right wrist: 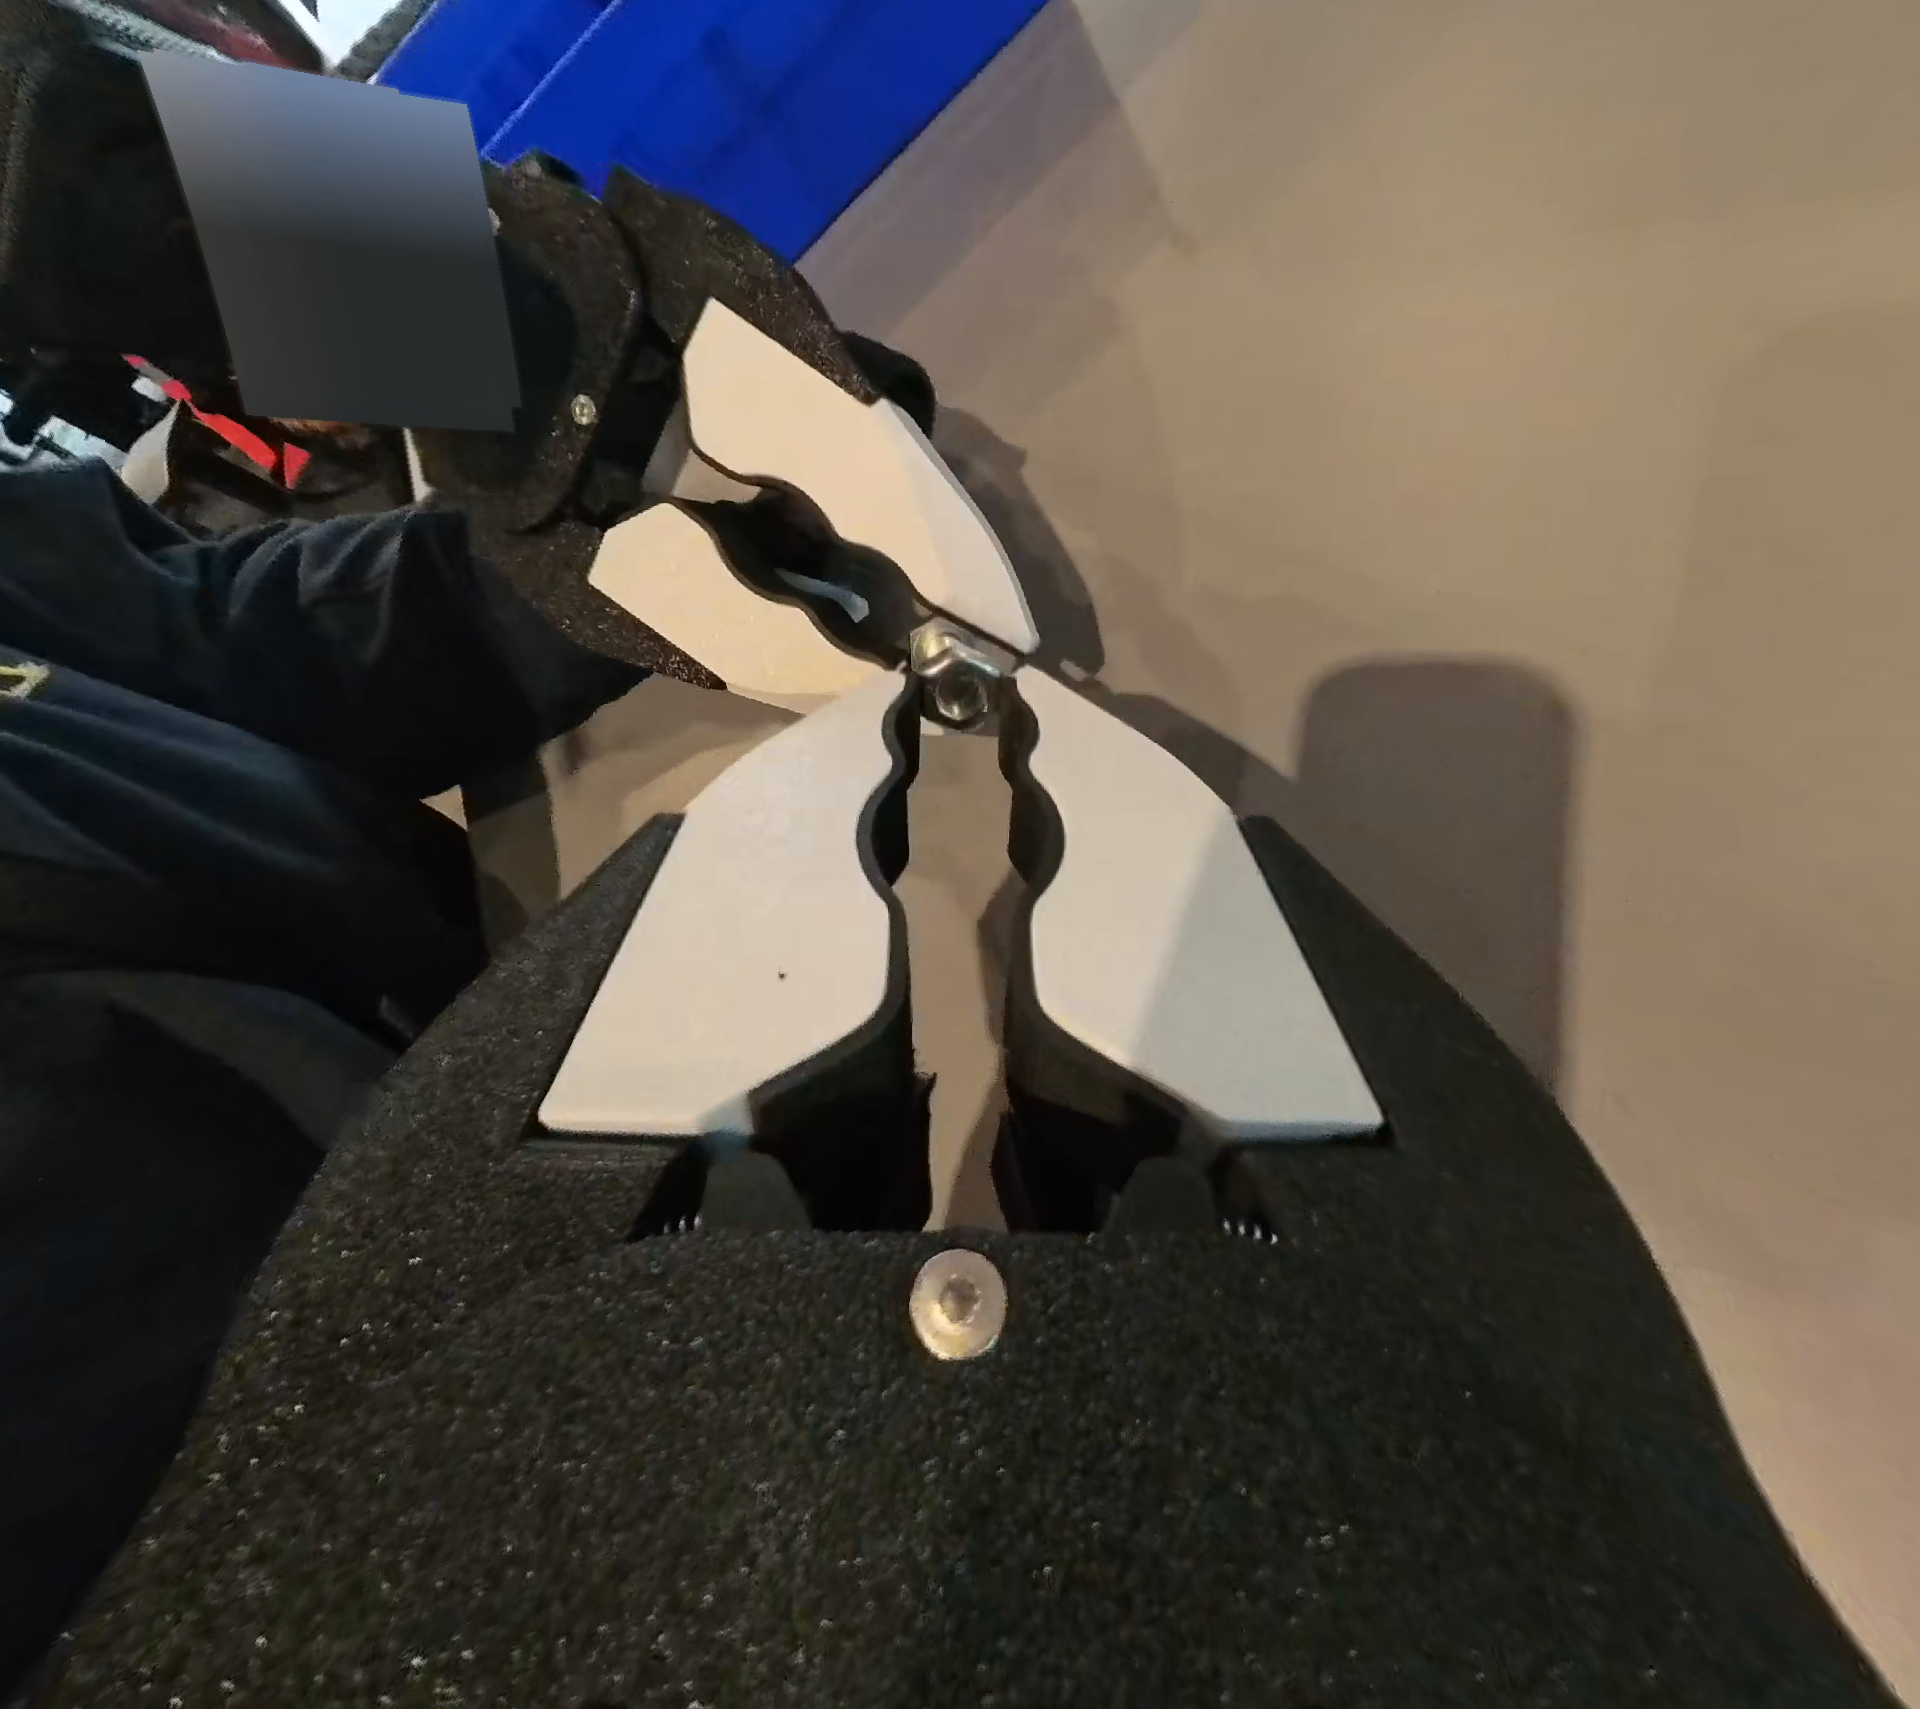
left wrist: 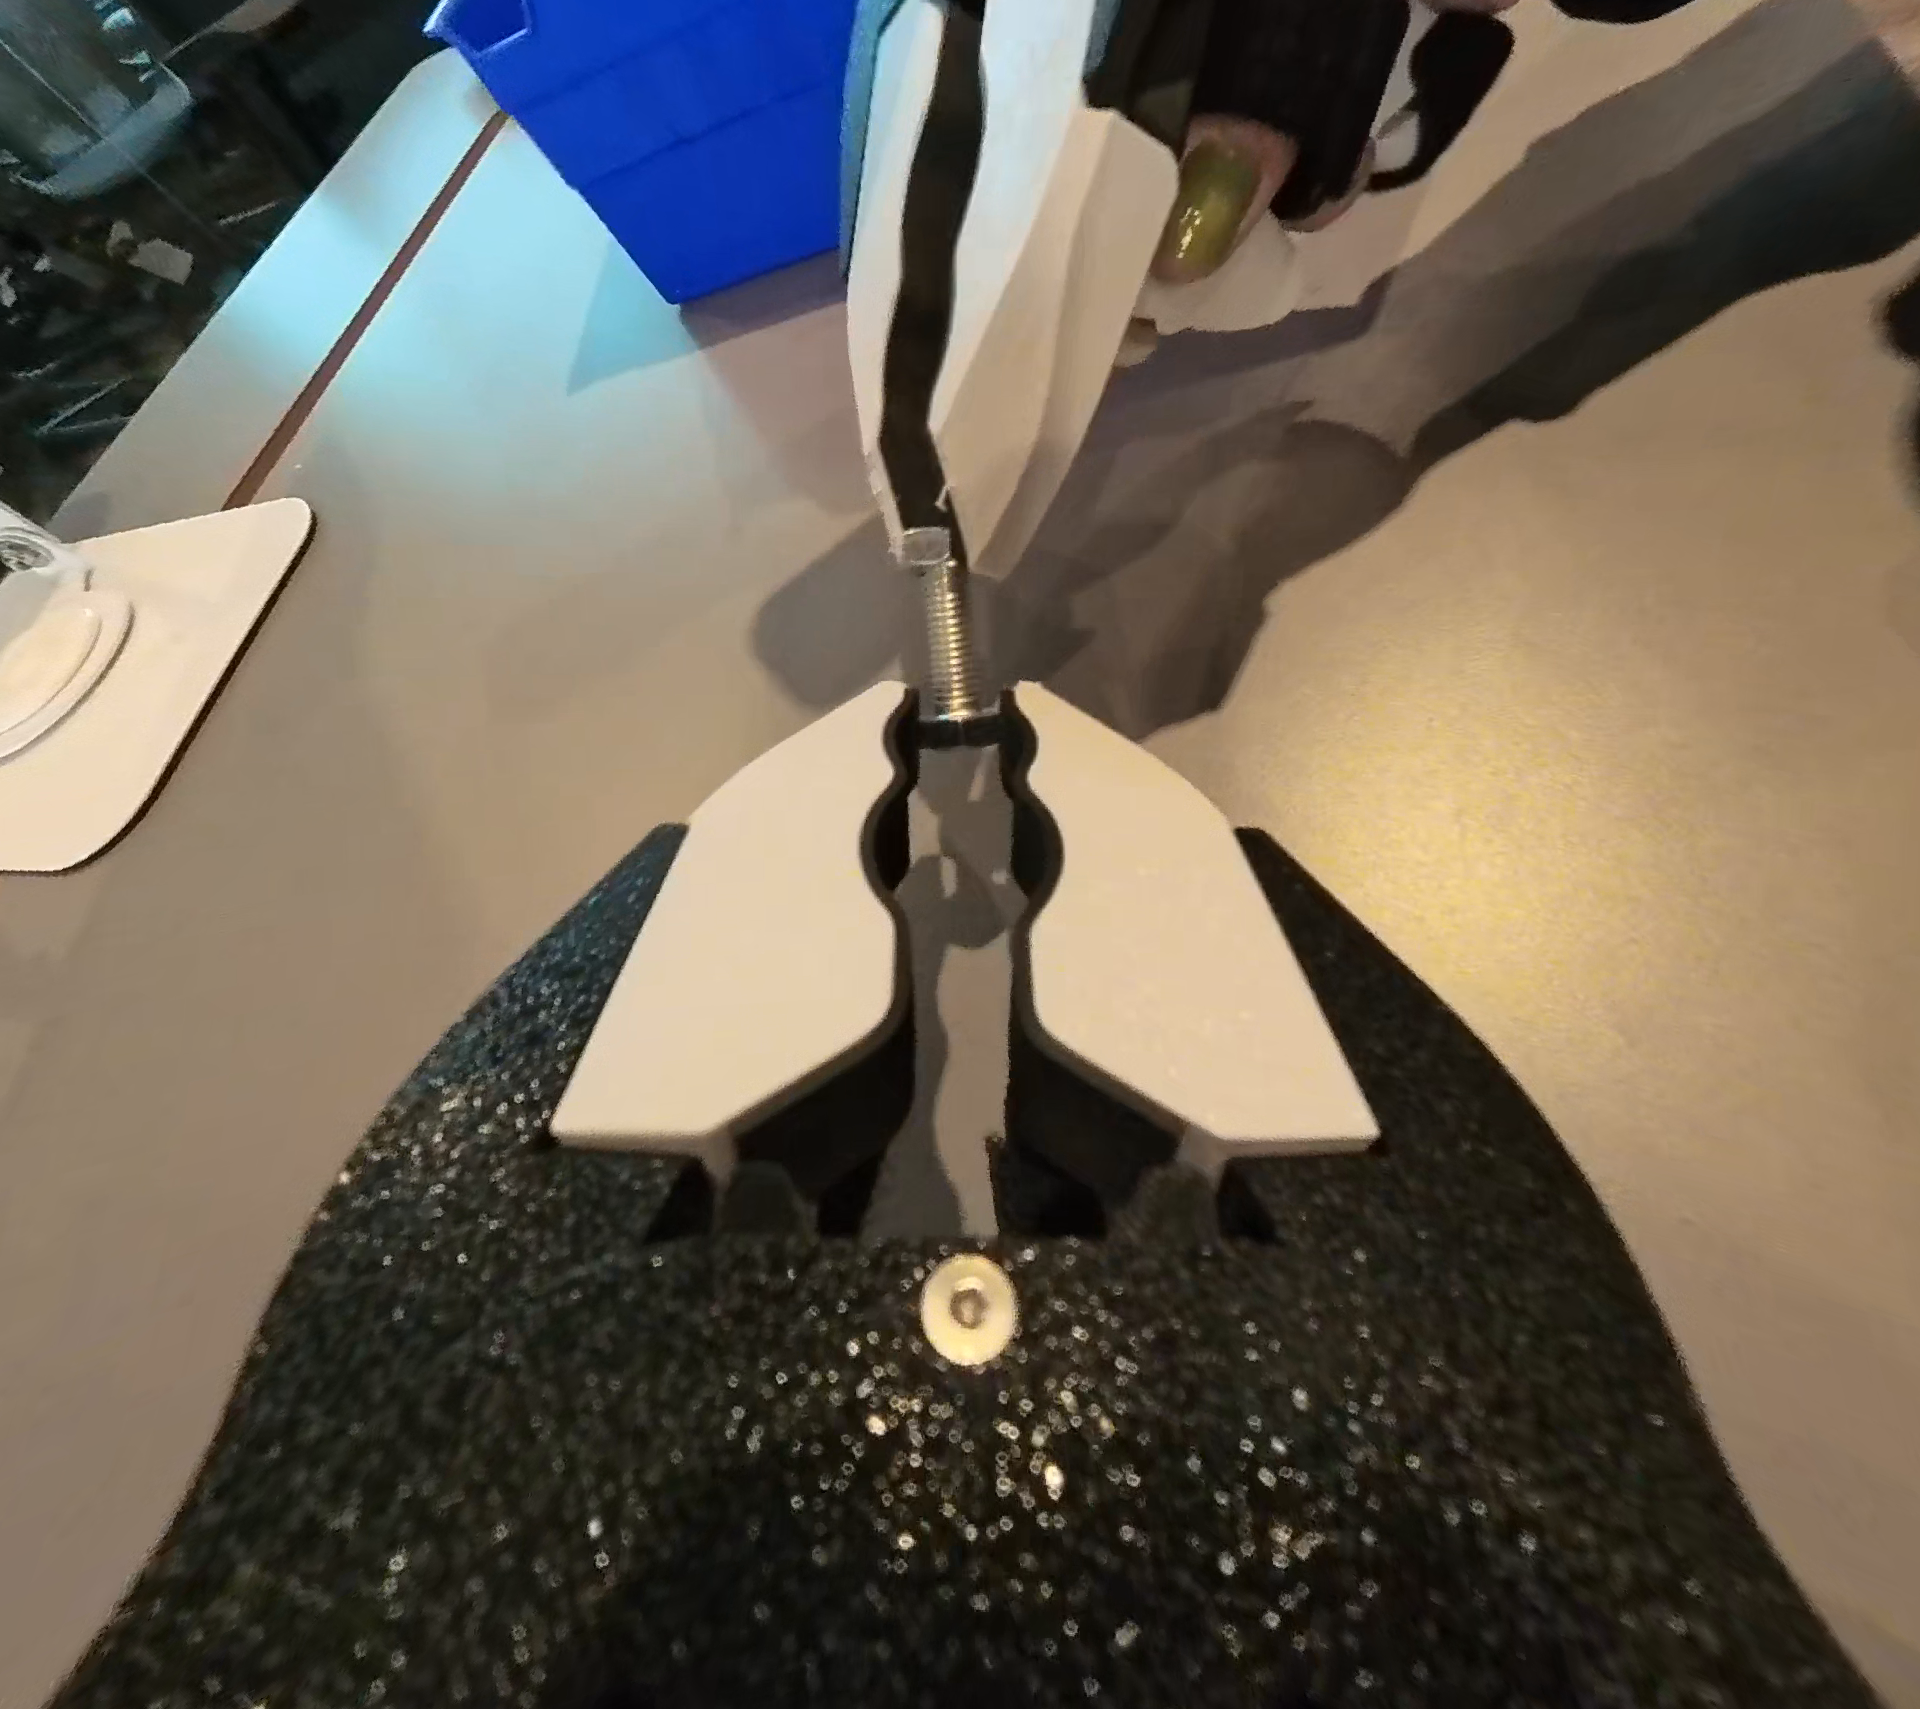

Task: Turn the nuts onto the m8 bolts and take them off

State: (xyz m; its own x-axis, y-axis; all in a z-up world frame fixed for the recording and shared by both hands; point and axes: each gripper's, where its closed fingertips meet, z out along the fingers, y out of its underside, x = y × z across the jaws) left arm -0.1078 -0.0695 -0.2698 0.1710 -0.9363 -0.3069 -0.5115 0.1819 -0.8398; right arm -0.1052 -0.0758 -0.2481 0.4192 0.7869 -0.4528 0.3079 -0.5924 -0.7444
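Silver threaded bolt spans the gap btwn your two claws, held above the beige table. Your left claw is clenched on the bolt's near end; from the right wrist view, a hex nut sits there. Your right claw pinches the bolt's far end, its head. Blue bin stands on the table well beyond the bolt, w/ a white mat off to the bolt's left.
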